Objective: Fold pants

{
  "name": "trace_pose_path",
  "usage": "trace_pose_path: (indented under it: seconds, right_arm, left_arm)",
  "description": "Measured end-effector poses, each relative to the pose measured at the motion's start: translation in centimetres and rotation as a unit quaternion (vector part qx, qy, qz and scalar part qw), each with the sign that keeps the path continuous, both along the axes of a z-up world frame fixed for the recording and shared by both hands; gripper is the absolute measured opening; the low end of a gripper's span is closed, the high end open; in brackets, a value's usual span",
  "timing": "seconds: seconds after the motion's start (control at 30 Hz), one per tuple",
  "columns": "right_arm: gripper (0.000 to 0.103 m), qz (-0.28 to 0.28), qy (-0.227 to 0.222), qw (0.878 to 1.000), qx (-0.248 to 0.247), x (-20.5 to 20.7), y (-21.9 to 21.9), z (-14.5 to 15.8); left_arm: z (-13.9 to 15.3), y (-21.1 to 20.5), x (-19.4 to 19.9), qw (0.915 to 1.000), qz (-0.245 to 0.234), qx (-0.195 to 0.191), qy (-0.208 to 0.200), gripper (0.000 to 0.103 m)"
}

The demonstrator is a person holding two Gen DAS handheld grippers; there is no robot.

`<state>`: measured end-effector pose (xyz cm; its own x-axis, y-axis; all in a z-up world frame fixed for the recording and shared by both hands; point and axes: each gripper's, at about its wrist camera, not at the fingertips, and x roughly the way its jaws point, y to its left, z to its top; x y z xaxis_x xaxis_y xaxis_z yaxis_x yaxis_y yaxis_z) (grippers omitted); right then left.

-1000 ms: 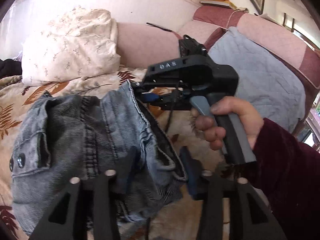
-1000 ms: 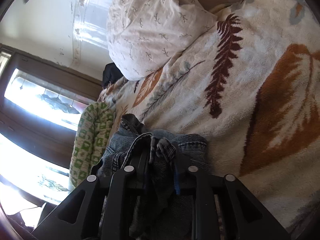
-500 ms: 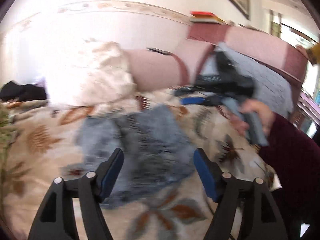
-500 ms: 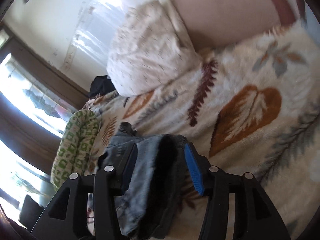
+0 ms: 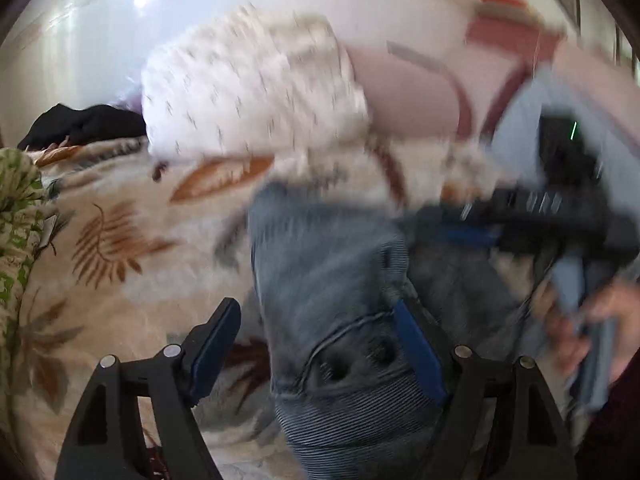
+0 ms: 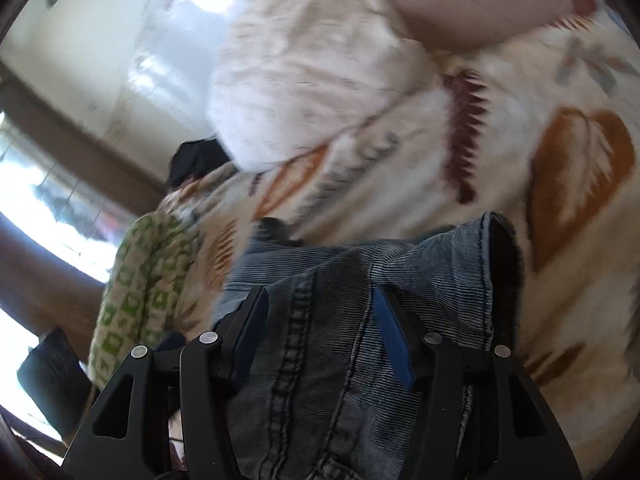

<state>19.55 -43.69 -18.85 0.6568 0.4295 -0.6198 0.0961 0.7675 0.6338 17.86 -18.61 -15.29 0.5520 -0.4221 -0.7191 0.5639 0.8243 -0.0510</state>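
Jeans (image 5: 332,280) lie bunched on the leaf-print blanket (image 5: 120,240), in front of the white pillow (image 5: 248,92), and both claws have let go of them. A second ago each gripper was clamped on denim; now the left gripper (image 5: 316,344) has its jaws spread wide, having just been opening, with the waist end of the jeans lying loose under and between them, no pad pressing on it. The right gripper (image 6: 320,332) has also just been opening and stands about half spread; the seamed denim runs up between its blue pads (image 6: 394,340), which seem clear of the cloth, though blur makes the edges hard to judge. In the left view the right gripper is a dark smear held by a hand (image 5: 580,332) at the far side of the jeans. The release suggests one fold has been laid down; the bundle looks compact yet rumpled, so the next grasp probably has to smooth it or fold it again.
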Motion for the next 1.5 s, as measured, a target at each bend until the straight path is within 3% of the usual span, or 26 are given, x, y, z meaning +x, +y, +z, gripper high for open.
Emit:
trace_pose_path:
  seconds: [0.03, 0.13, 0.2, 0.3, 0.47, 0.6, 0.7, 0.8, 0.93, 1.1, 1.27, 1.5]
  right_arm:
    - [0.05, -0.013, 0.029, 0.999, -0.027, 0.0, -0.6, -1.3]
    - [0.044, -0.035, 0.035, 0.997, 0.056, -0.9, -3.0, -3.8]
    - [0.047, -0.03, 0.03, 0.999, 0.017, -1.6, -2.6, -2.3]
    - [0.051, -0.02, 0.003, 0.999, -0.027, -3.4, -1.1, 0.6]
    - [0.051, 0.023, -0.028, 0.997, -0.061, -7.2, 2.4, 4.2]
    - [0.053, 0.03, -0.008, 0.996, -0.079, -9.3, 4.6, 3.6]
    - [0.053, 0.031, 0.05, 0.993, -0.099, -9.2, 5.6, 0.0]
    - [0.053, 0.04, 0.045, 0.987, -0.151, -9.4, 7.2, -1.0]
    - [0.053, 0.039, 0.055, 0.985, -0.16, -9.6, 7.4, -0.2]
    - [0.053, 0.036, 0.027, 0.988, -0.147, -10.9, 7.1, 1.7]
    - [0.053, 0.027, -0.018, 0.989, -0.143, -11.0, 6.5, 4.5]
    - [0.053, 0.036, -0.027, 0.989, -0.144, -9.7, 7.2, 4.3]
  left_arm:
    - [-1.0, -0.2, 0.0, 0.9999, 0.0, 0.014, 0.007, 0.083]
    - [-2.7, 0.2, 0.7, 0.9993, 0.004, -0.001, 0.037, 0.086]
    - [-2.7, 0.6, 0.9, 0.9993, 0.006, 0.001, 0.036, 0.088]
    - [-2.1, 1.5, 0.9, 0.9977, 0.021, -0.027, 0.059, 0.086]
    - [1.6, 3.3, -0.6, 0.999, 0.026, -0.037, 0.007, 0.085]
    - [1.1, 4.0, -1.4, 0.9998, 0.02, 0.003, 0.0, 0.085]
    - [-1.2, 3.7, -2.2, 0.9991, 0.005, 0.042, 0.007, 0.086]
    - [-1.9, 3.3, -2.4, 0.9981, 0.002, 0.058, -0.018, 0.088]
    - [-2.1, 4.2, -1.5, 0.9991, 0.012, 0.037, 0.014, 0.09]
    - [-0.1, 4.8, -1.8, 0.9998, 0.011, 0.015, -0.006, 0.088]
    - [2.3, 6.9, 0.6, 0.9983, 0.045, -0.037, -0.008, 0.088]
    - [2.5, 5.4, 4.6, 0.9951, 0.077, -0.063, 0.0, 0.088]
